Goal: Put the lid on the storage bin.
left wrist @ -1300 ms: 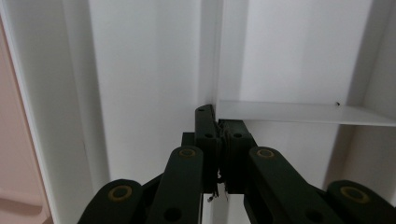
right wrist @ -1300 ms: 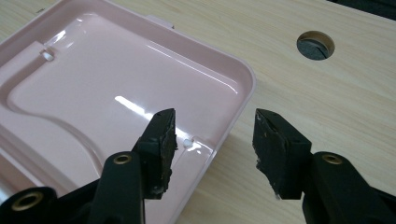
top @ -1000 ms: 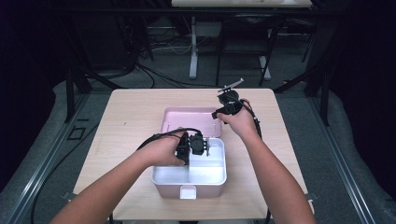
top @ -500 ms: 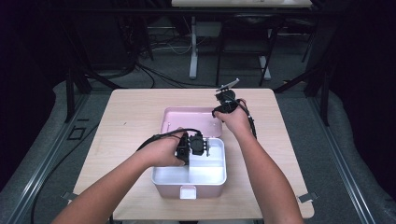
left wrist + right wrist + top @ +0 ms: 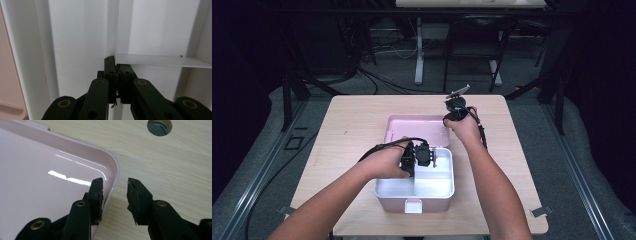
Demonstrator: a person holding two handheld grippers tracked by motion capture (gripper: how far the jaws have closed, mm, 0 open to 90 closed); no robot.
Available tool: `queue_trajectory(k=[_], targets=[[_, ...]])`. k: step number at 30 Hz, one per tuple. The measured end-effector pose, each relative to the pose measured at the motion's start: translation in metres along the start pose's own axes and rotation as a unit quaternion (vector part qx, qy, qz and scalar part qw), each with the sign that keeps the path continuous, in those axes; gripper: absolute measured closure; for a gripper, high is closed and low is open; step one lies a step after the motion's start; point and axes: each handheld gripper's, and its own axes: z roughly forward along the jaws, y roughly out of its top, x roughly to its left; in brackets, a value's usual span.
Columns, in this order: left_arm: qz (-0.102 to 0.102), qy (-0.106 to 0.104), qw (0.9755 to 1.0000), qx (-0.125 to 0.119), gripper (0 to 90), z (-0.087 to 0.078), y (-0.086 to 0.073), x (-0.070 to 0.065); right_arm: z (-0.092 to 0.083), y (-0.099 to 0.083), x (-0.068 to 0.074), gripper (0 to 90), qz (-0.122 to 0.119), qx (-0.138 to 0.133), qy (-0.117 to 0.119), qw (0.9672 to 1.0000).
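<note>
With the white-lined pink lunch box (image 5: pixel 414 187) at the table's (image 5: pixel 352 120) 6 o'clock, the left gripper (image 5: pixel 117 75) clamps its divider (image 5: pixel 160 60), while the right gripper (image 5: pixel 115 192), jaws just narrowing astride the pink lid's (image 5: pixel 45 182) rim at the box's 12 o'clock, hasn't pinched; lifting and closing likely remain.

High view: fixed above the person's side, facing forward and down over the whole tabletop (image 5: pixel 362 115). Left gripper view: very close, looking along its claw (image 5: pixel 117 72) into the white box (image 5: pixel 437 186). Right gripper view: close, over the pink lid (image 5: pixel 45 170) corner and tabletop; both areas also lie within the high view
</note>
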Motion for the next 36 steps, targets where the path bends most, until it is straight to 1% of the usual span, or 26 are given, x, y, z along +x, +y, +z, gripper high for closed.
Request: queue_trajectory(k=[3,5,6,7,12,15,16,19,22,26,30,36], targets=[[0.000,0.000,1.0000,0.000,87.0,0.0000,0.0000,0.0000,0.0029,0.0001,0.0000,63.7,0.000,0.006,-0.003,1.0000],[0.000,0.000,1.0000,0.000,87.0,0.0000,0.0000,0.0000,0.0043,0.0003,0.0000,63.4,0.002,0.005,-0.004,1.0000],[0.001,0.000,1.0000,0.000,87.0,0.0000,0.0000,0.0001,0.0062,-0.0001,-0.0001,63.5,0.005,0.000,0.001,1.0000],[0.001,0.001,1.0000,0.000,87.0,0.0000,0.0000,0.0001,0.0060,0.0001,-0.0001,63.5,0.004,0.007,-0.002,1.0000],[0.000,0.000,1.0000,0.000,87.0,0.0000,0.0000,-0.0001,0.0069,0.0004,-0.0004,69.3,0.011,0.010,0.008,0.9999],[0.001,0.000,1.0000,0.000,87.0,0.0000,0.0001,0.0002,0.0078,0.0009,0.0010,70.5,0.013,0.011,0.009,0.9998],[0.001,0.000,1.0000,0.000,87.0,0.0000,0.0000,0.0002,0.0086,0.0008,0.0018,71.0,0.020,0.011,0.010,0.9997],[0.000,0.000,1.0000,0.000,87.0,0.0000,0.0000,0.0002,0.0103,0.0011,0.0036,73.5,0.019,0.012,0.011,0.9997],[0.000,0.001,1.0000,0.000,87.0,0.0000,0.0000,-0.0002,0.0108,0.0014,0.0046,75.6,0.026,0.014,0.006,0.9996],[0.000,0.002,1.0000,0.000,87.0,0.0000,-0.0001,-0.0005,0.0092,0.0017,0.0015,79.7,0.046,0.013,0.012,0.9988],[-0.001,0.001,1.0000,0.000,87.0,0.0001,-0.0001,-0.0004,0.0084,0.0018,0.0018,80.5,0.051,0.012,0.011,0.9986],[-0.001,0.001,1.0000,0.000,87.0,0.0000,0.0000,-0.0002,0.0078,0.0023,0.0031,81.5,0.067,0.010,0.007,0.9977]])
